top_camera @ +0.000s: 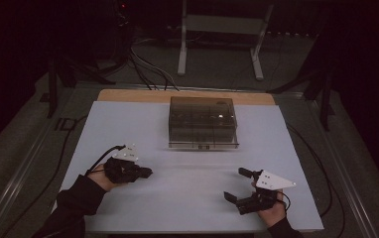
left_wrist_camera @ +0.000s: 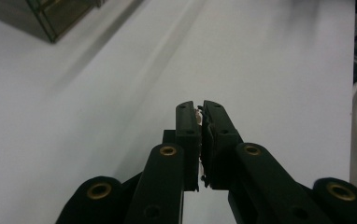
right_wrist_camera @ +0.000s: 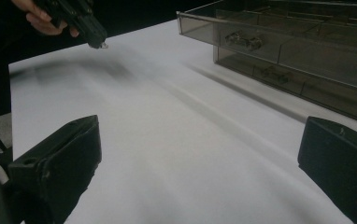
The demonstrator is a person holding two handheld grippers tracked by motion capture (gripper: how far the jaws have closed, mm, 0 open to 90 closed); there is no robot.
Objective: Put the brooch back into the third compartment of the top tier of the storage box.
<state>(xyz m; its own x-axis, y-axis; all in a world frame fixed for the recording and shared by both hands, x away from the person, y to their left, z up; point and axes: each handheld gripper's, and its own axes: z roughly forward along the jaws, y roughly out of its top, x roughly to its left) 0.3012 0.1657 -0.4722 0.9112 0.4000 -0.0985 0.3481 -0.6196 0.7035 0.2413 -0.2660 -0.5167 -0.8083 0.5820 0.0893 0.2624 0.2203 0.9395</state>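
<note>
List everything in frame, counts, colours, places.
drawer box: 1, smoky clear plastic, far middle of the board; top drawer pulled slightly out
small pale item: 1, whitish, pinched at the left tool's tips; too small to identify
board: 1, white, covers the table
stand: 1, white, on the floor behind
cables: several, black, floor behind
left tool: 1, black, near left, shut
right tool: 1, black, near right, open, empty

The bench carried a white sheet over most of its top, with a strip of bare wood showing along the far edge. Directly on the white surface, toward the far middle, stood a smoky transparent box divided into compartments, its lower drawer pulled out slightly toward the person. Around the box the white surface lay plain.
</note>
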